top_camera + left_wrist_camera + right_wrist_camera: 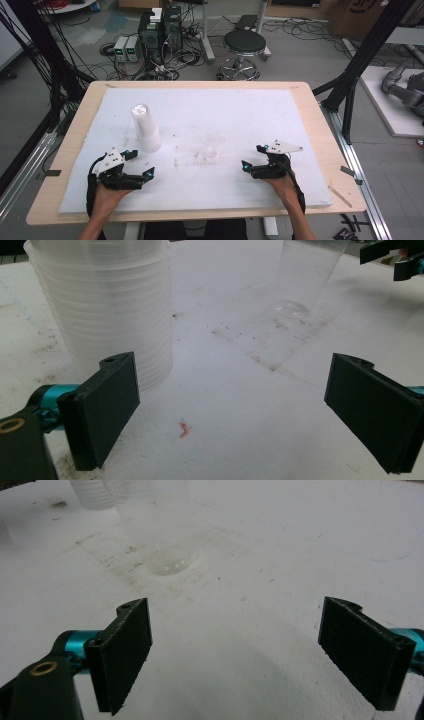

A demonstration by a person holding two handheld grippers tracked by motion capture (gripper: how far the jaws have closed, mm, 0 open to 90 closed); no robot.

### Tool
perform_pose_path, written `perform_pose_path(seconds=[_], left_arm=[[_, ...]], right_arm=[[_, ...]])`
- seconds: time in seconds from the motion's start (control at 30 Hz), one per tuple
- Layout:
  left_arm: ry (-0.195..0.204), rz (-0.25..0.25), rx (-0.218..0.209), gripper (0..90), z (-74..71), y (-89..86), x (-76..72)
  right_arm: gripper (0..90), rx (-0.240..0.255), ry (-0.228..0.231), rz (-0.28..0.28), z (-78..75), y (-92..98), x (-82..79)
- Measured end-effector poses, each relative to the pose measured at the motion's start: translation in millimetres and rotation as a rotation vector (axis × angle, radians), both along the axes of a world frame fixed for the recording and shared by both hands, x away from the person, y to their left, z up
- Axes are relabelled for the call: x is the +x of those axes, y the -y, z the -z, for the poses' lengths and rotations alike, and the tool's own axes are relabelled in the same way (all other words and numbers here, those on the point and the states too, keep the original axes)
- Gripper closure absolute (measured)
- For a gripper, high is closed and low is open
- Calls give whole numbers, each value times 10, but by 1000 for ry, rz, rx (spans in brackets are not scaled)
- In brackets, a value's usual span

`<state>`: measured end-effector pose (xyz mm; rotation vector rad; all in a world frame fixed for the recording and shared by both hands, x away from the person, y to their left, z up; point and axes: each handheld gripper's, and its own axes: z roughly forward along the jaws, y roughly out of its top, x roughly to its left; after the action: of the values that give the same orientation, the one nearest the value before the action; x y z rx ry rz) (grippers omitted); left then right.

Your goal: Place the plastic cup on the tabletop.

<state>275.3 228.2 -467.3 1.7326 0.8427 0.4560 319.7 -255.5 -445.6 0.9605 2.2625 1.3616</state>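
here, a person rests two handheld grippers on a white foam board (235, 107) covering a wooden table (320, 130). the left gripper (141, 164) sits with jaws spread wide and empty just beside a stack of clear plastic cups (145, 127), standing mouth-down. the right gripper (253, 157), jaws likewise wide apart and empty, lies near a single clear cup (211, 145) standing upright mid-board.

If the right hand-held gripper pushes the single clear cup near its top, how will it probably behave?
The single clear cup stands upright alone on its narrow base, so a high push would likely tip it. Its thin, see-through wall suggests it is very light and may dent under a firm squeeze. Once on its side, it could roll in a curve.
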Motion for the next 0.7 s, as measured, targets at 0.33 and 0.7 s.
perform_pose_path(seconds=[0.33, 0.7], left_arm=[[10, -6, 1, 73, 0, 2, -14], [4, -18, -31, 74, 4, -29, -10]], right_arm=[[139, 19, 56, -7, 68, -3, -43], [139, 76, 57, 36, 75, 68, -68]])
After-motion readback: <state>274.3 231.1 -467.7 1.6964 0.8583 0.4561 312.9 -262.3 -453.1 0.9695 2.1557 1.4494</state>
